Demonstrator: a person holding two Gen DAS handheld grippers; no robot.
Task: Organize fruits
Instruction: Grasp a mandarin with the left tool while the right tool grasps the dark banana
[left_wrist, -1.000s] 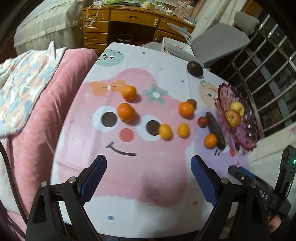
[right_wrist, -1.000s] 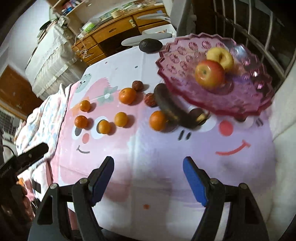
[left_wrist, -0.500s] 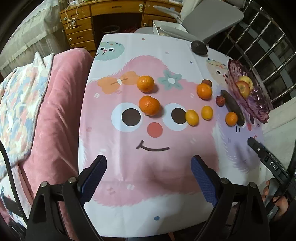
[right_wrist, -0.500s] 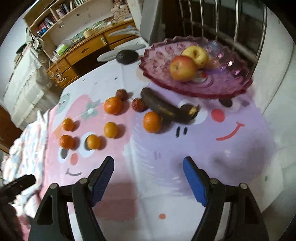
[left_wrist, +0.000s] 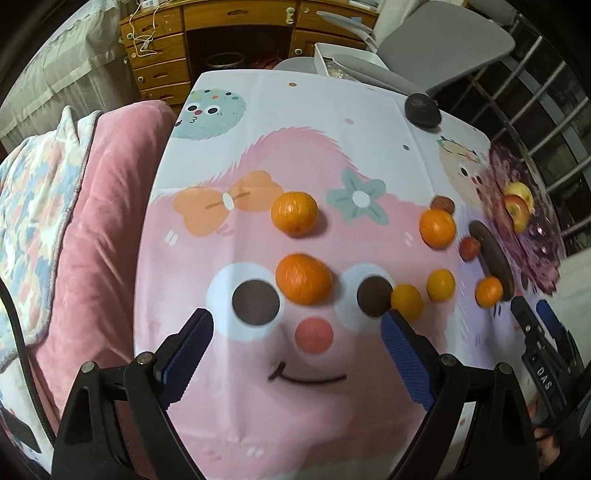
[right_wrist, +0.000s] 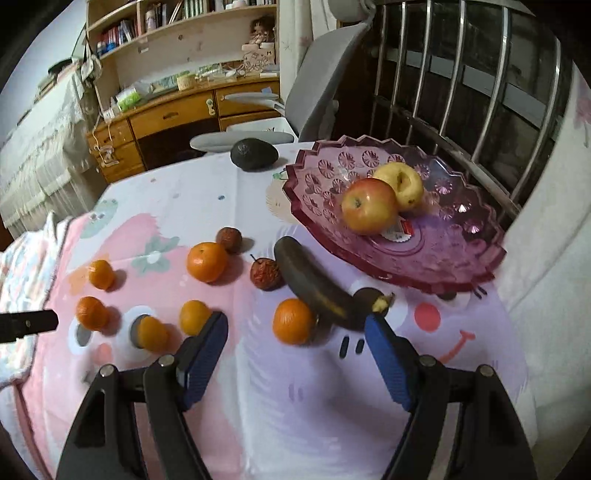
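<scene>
Left wrist view
- left gripper: jaws wide apart, nothing between them, low in the frame over the cartoon tablecloth
- nearest orange: centre, just above the fingertips
- second orange: above it

Right wrist view
- right gripper: jaws apart, holding nothing
- orange: between the fingertips, touching the dark banana
- purple dish: upper right, holding a red apple and a yellow apple
- avocado: upper centre
</scene>
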